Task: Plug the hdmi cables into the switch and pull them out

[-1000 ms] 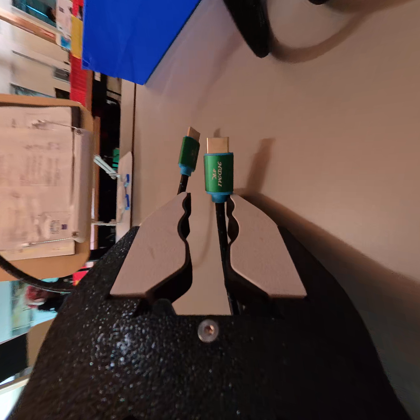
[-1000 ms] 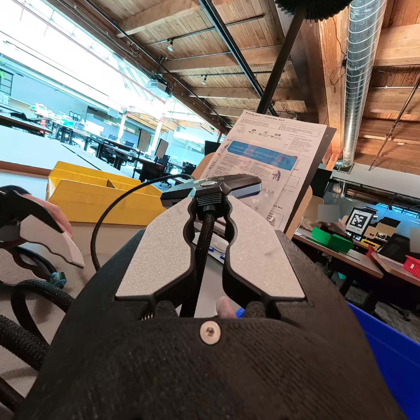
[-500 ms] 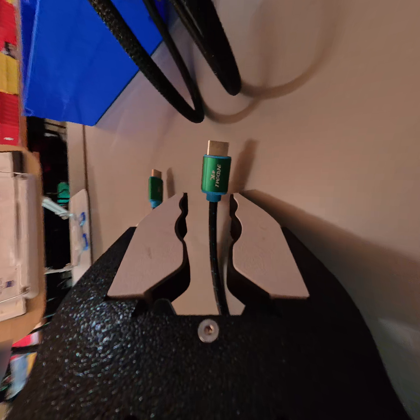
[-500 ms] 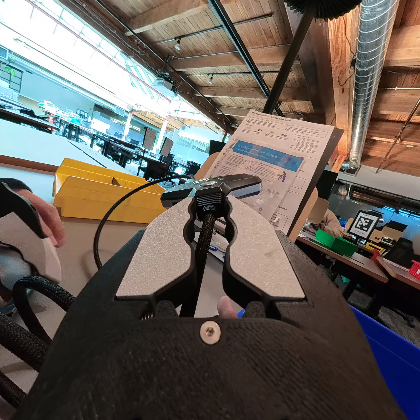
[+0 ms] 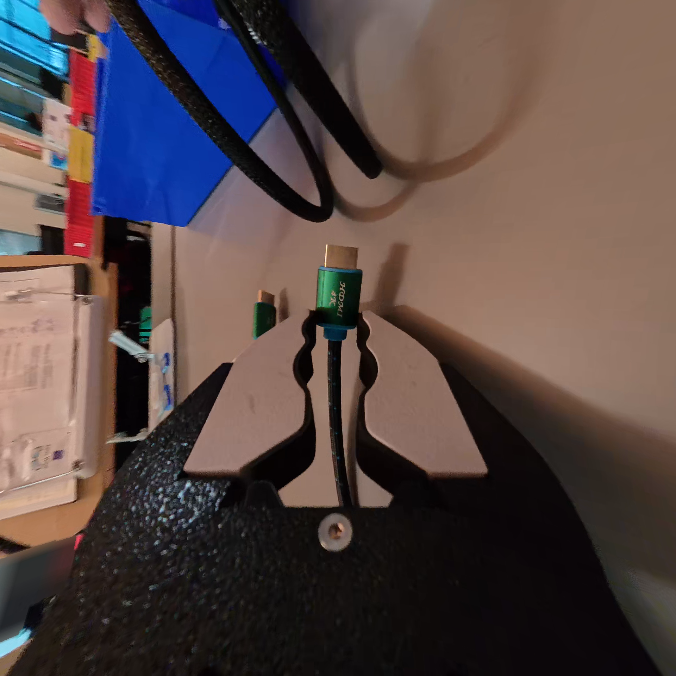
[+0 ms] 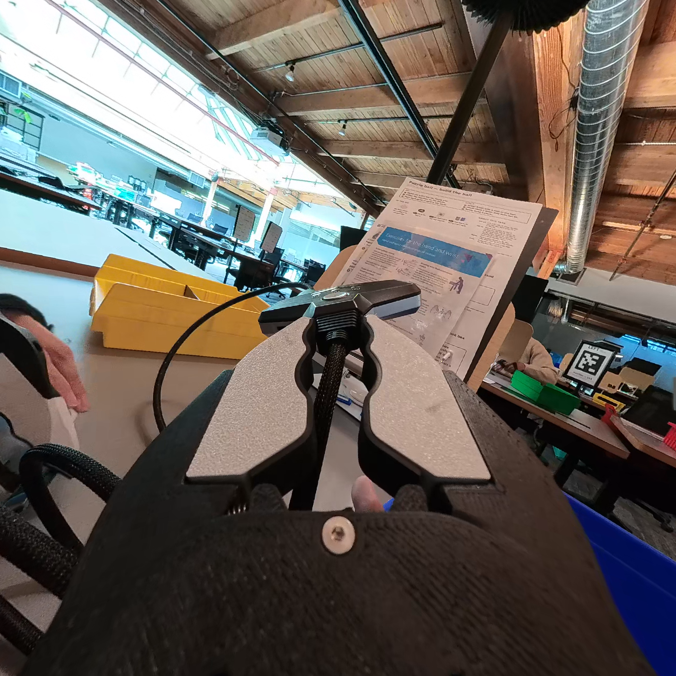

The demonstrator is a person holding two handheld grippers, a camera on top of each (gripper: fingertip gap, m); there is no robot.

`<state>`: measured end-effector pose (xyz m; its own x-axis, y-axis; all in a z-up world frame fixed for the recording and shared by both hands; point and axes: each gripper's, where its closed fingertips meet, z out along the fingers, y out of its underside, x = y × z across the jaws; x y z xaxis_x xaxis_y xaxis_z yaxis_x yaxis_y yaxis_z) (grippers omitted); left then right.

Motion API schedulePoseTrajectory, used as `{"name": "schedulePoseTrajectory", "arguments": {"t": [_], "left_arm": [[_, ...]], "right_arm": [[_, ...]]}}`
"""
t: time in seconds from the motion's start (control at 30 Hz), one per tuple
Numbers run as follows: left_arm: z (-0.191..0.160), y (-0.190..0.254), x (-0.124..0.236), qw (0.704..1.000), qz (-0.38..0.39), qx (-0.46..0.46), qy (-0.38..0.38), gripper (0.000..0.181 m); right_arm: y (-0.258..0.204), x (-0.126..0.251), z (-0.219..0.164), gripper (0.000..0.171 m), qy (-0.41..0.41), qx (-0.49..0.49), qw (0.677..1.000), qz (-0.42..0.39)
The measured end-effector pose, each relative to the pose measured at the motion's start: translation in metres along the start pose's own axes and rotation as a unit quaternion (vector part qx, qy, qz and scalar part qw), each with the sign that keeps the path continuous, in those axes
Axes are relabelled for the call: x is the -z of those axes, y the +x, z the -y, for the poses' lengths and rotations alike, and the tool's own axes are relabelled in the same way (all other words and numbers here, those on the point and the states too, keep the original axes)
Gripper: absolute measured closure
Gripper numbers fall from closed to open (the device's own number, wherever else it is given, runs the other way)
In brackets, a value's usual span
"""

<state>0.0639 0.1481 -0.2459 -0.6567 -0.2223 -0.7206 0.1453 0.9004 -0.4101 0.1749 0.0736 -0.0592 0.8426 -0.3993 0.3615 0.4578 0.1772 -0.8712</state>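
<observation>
In the left wrist view, a green HDMI plug (image 5: 338,296) with a gold tip lies on the beige table (image 5: 512,256). My left gripper (image 5: 336,316) is shut on its rear end, and its black braided cable (image 5: 336,420) runs back between the fingers. A second green plug (image 5: 264,314) lies just left of my left finger. In the right wrist view, my right gripper (image 6: 336,322) is shut on the ribbed neck of the black switch (image 6: 340,298) and holds it above the table. The switch's ports are hidden. The left gripper (image 6: 22,384) shows at the left edge, held by a hand (image 6: 62,365).
Thick black braided cables (image 5: 256,146) loop beyond the plug. A blue bin (image 5: 164,128) stands at the table's edge and also shows in the right wrist view (image 6: 622,567). Yellow bins (image 6: 164,311) and a paper stand (image 6: 439,274) stand behind the switch. A thin black cable (image 6: 183,347) arcs from the switch.
My left gripper slid forward along the cable to the green plug and its fingers narrowed onto it. My right gripper kept hold of the switch and barely moved.
</observation>
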Motion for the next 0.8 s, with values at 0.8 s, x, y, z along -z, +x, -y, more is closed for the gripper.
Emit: {"name": "schedulePoseTrajectory", "arguments": {"t": [0.8], "left_arm": [[-0.017, -0.114, 0.115, 0.903, -0.269, 0.305, -0.139, 0.161]], "right_arm": [[-0.028, -0.003, 0.003, 0.149, -0.021, -0.017, 0.993, 0.118]]}}
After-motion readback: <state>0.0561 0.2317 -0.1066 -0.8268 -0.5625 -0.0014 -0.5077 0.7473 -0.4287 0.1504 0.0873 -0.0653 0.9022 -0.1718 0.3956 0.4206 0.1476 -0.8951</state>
